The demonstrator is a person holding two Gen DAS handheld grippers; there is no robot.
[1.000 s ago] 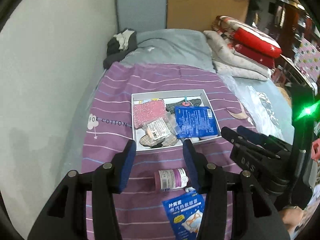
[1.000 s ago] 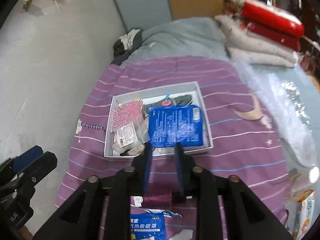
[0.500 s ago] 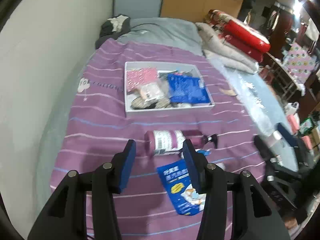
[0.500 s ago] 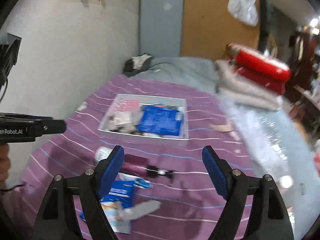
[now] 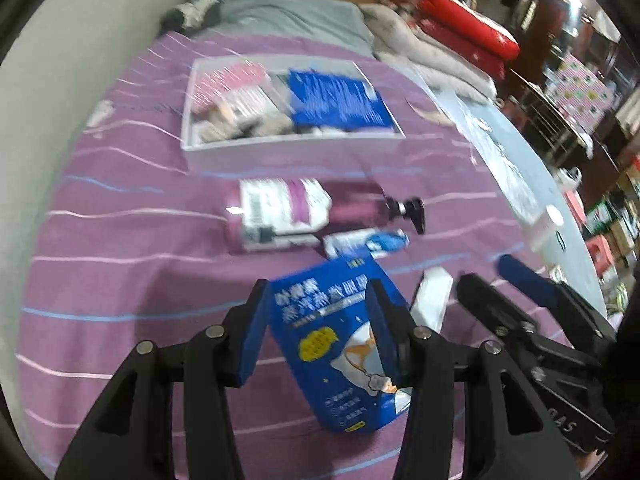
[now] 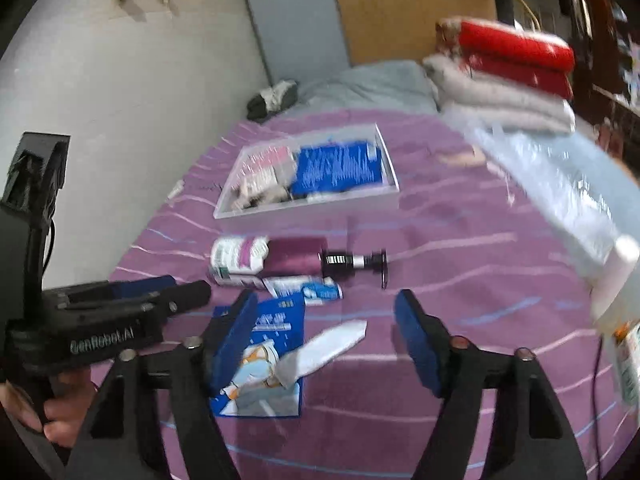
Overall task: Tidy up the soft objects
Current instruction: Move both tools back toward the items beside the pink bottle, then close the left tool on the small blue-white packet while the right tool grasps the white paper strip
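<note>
The white tray (image 5: 292, 148) on the bed (image 5: 120, 216) already holds several soft packets; a blue pouch (image 5: 340, 344), a small packet (image 5: 364, 240) and a pump bottle (image 5: 296, 212) remain outside. The left hand-held gripper (image 5: 316, 332), spread, frames the pouch without touching. The right hand-held gripper (image 6: 324, 340) hangs spread wide just beside it.

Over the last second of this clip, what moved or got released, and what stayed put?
The right gripper went from nearly shut near the white box to wide open, pulled back, holding nothing. The left gripper dropped back and now frames the blue pouch, open throughout. The purple pump bottle, the pouch and the box contents lie where they were.
</note>
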